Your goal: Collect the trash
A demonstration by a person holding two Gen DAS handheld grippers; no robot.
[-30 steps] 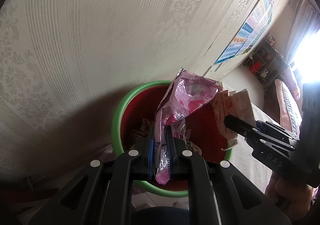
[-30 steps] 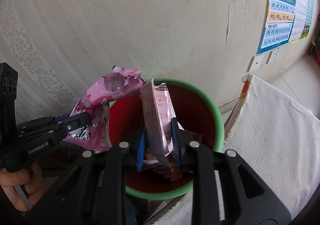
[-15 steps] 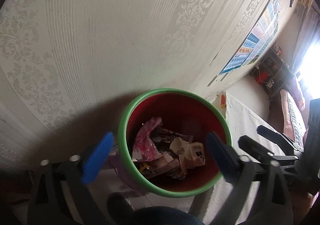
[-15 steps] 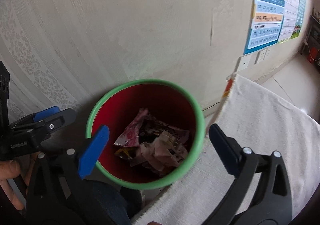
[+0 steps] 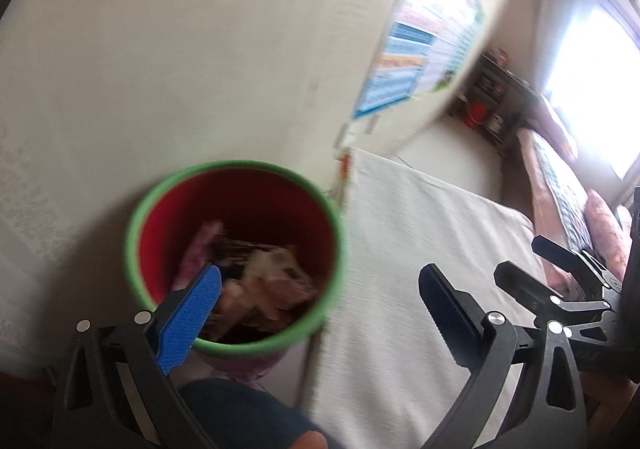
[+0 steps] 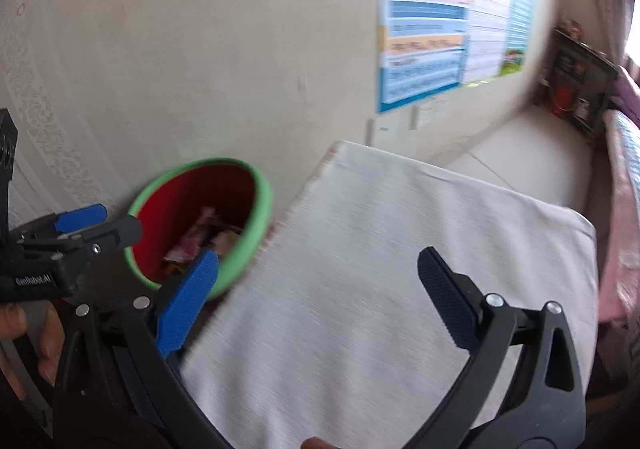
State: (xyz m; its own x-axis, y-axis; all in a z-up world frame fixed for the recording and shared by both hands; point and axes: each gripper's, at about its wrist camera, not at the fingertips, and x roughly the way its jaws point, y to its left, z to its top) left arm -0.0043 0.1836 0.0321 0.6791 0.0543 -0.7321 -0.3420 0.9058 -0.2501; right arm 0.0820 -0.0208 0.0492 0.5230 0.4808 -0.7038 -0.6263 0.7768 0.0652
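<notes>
A red bin with a green rim point(image 5: 236, 166) stands by the wall; it also shows in the right wrist view point(image 6: 262, 205). Crumpled wrappers point(image 5: 264, 281) lie inside it, a pink one among them point(image 6: 196, 237). My left gripper point(image 5: 320, 289) is open and empty, above the bin's right edge. My right gripper point(image 6: 320, 281) is open and empty, over the white-covered table point(image 6: 400, 249). The right gripper also shows in the left wrist view point(image 5: 560, 269), and the left gripper in the right wrist view point(image 6: 92, 225).
The table with the white cloth point(image 5: 420, 249) stands right of the bin. A poster point(image 6: 440, 41) hangs on the patterned wall. A dark shelf point(image 6: 576, 69) and a bed with pink bedding point(image 5: 568, 201) are at the far right. Both views are blurred.
Both grippers let their wrappers fall into the bin and opened wide. Both have since swung right, away from the bin and toward the table.
</notes>
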